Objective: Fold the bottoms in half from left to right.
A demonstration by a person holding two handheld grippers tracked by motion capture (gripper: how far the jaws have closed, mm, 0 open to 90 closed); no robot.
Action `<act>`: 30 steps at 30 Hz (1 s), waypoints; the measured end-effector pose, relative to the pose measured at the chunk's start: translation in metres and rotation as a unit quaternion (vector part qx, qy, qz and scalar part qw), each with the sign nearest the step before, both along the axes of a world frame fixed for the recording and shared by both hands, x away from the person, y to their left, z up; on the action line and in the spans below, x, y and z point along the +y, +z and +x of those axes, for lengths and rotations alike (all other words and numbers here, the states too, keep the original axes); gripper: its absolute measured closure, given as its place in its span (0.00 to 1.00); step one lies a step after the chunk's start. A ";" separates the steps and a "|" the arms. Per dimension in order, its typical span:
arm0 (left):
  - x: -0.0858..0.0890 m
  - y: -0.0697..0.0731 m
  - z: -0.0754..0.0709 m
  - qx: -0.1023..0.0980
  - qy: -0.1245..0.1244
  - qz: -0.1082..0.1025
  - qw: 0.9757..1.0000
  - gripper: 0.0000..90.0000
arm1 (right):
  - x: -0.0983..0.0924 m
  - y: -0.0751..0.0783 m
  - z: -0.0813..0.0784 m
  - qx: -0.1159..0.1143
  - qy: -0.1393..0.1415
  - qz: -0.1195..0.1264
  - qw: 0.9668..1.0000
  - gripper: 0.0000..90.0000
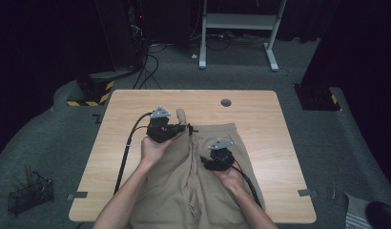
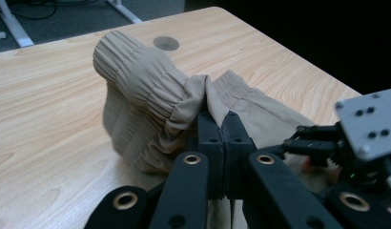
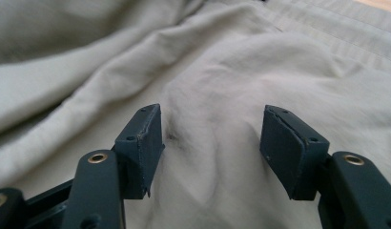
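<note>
**Q:** What is on the table, and where?

**A:** A pair of tan trousers (image 1: 203,176) lies across the near middle of a light wooden table (image 1: 122,109). The waistband end points toward the far edge and the legs run back toward the person, over the near edge. The rest of the tabletop is bare apart from a round cable hole (image 1: 226,102) near the far edge.

**Q:** What are the two hands doing?

**A:** Each hand holds a black two-jaw gripper. The left gripper (image 1: 186,128) is at the far left corner of the garment. In the left gripper view its jaws are pressed together on a pinch of cloth, and a ribbed elastic cuff (image 2: 136,76) bulges up and away from the pinch. The cuff seems to be lifted clear of the wood, probably so that part of the garment can be drawn over or straightened.

**Q:** And the right one?

**A:** The right gripper (image 1: 206,162) sits on the trousers, nearer the person and to the right of the left one. In the right gripper view its jaws stand wide apart, pointing down at a soft ridge of fabric (image 3: 212,143) between them, with no pad pressing on it. It looks placed either to take hold of that ridge or to steady the cloth while the left hand pulls.

**Q:** How far along does the work look?

**A:** Early, I would judge. The fabric is rumpled, with deep creases down the middle.
</note>
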State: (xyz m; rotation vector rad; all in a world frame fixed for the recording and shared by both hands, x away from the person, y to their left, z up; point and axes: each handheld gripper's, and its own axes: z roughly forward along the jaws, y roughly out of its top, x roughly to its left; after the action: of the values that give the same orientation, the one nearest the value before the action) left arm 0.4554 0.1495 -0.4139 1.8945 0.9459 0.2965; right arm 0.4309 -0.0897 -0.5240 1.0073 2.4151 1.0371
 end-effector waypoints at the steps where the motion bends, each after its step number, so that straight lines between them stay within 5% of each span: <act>1: -0.001 0.001 0.001 -0.005 -0.001 0.004 1.000 0.99 | 0.007 0.000 0.002 -0.001 0.005 0.001 1.000 0.44; 6: 0.004 0.005 0.005 -0.006 0.010 0.012 1.000 0.99 | 0.045 -0.001 0.010 -0.001 0.016 0.001 1.000 0.45; 9: 0.006 0.004 0.007 0.000 0.015 0.016 1.000 0.99 | 0.049 0.000 0.011 0.000 0.020 0.001 1.000 0.46; 11: 0.003 0.004 0.006 -0.006 0.012 0.026 1.000 0.99 | 0.045 0.002 0.010 0.009 0.019 0.004 1.000 0.45; 17: -0.001 0.003 0.006 -0.005 0.005 0.025 1.000 0.99 | 0.002 0.017 -0.009 -0.024 0.009 -0.013 1.000 0.47; 20: -0.005 0.000 0.007 0.001 0.001 0.016 1.000 0.99 | -0.016 0.006 -0.008 -0.006 0.001 -0.028 1.000 0.46; 22: -0.008 -0.002 0.009 0.005 -0.003 0.011 1.000 0.99 | -0.023 0.002 -0.007 0.005 -0.003 -0.003 1.000 0.46; 30: -0.027 -0.011 0.016 0.019 -0.021 -0.012 1.000 0.99 | -0.006 0.000 -0.007 -0.002 0.000 0.002 1.000 0.47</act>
State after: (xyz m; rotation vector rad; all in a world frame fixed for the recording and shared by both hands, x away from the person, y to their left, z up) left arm 0.4715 0.1226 -0.4245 1.9021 0.9297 0.2240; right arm 0.4241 -0.0956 -0.5239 1.0058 2.4109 1.0434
